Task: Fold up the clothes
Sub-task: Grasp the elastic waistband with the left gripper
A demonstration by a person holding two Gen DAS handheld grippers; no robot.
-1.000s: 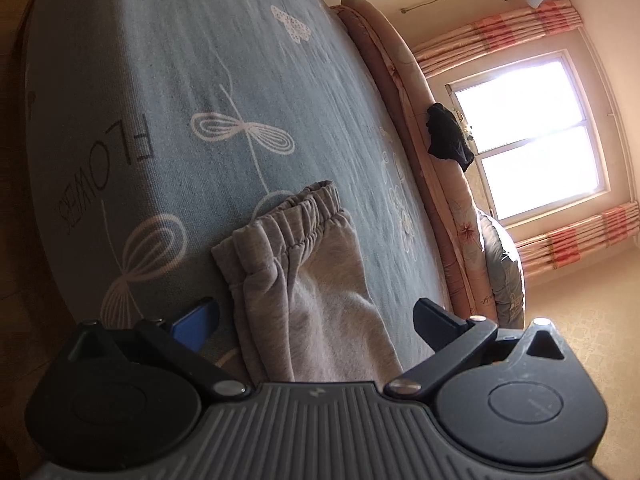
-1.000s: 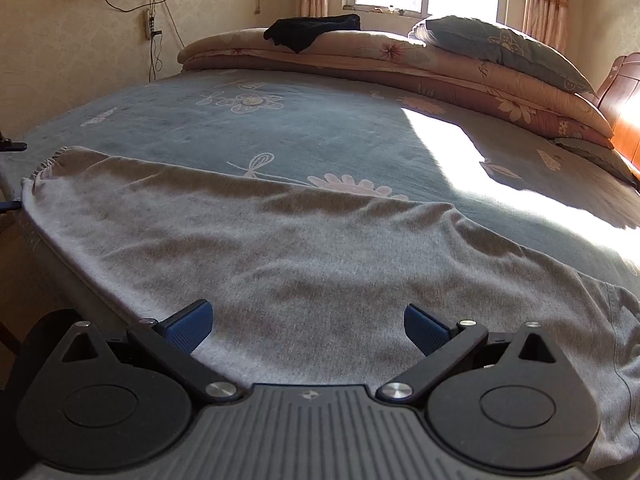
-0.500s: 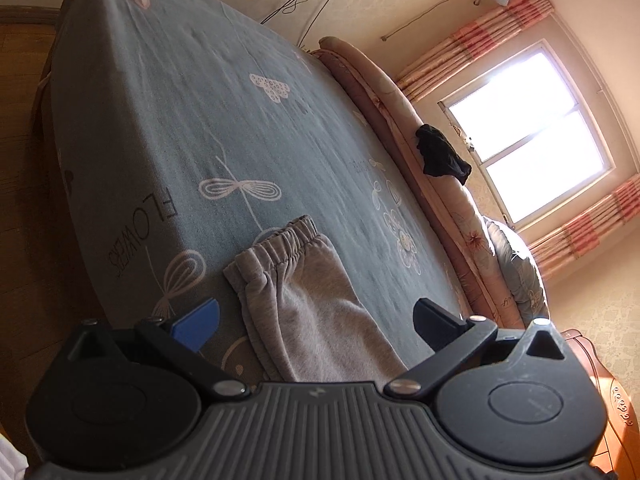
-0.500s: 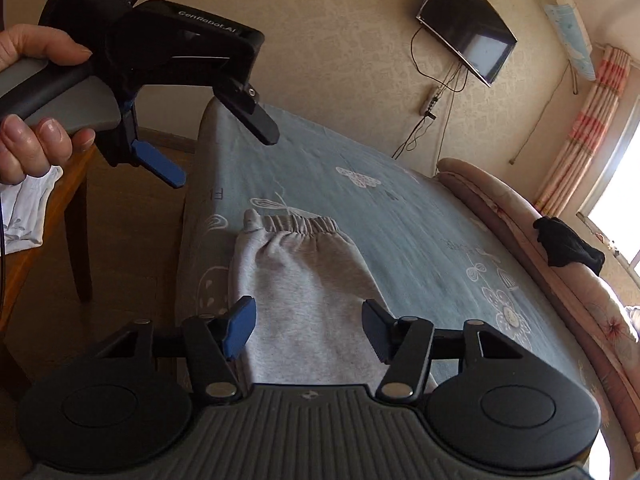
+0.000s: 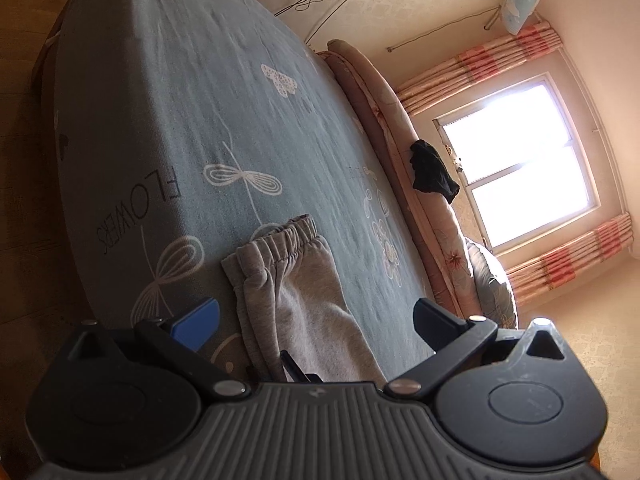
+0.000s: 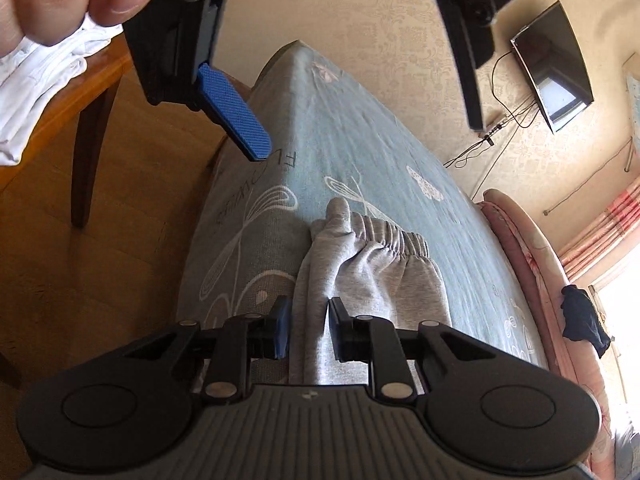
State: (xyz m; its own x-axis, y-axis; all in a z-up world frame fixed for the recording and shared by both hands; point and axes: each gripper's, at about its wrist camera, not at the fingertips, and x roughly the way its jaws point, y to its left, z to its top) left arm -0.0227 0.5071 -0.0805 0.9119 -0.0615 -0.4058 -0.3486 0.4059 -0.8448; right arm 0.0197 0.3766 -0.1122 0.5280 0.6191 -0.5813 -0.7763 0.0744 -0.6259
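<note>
Swung round from facing the spread grey trousers (image 6: 360,280) broadside, the right claw (image 6: 306,330) now looks along their long axis toward the elastic waistband (image 6: 384,236). Its jaws have just been closing, and a raised lengthwise fold of the trousers sits between them; firm contact cannot be confirmed. The trousers lie along the near edge of the bed (image 6: 352,128). The left claw (image 5: 316,320) hovers above, jaws wide apart, holding nothing.
</note>
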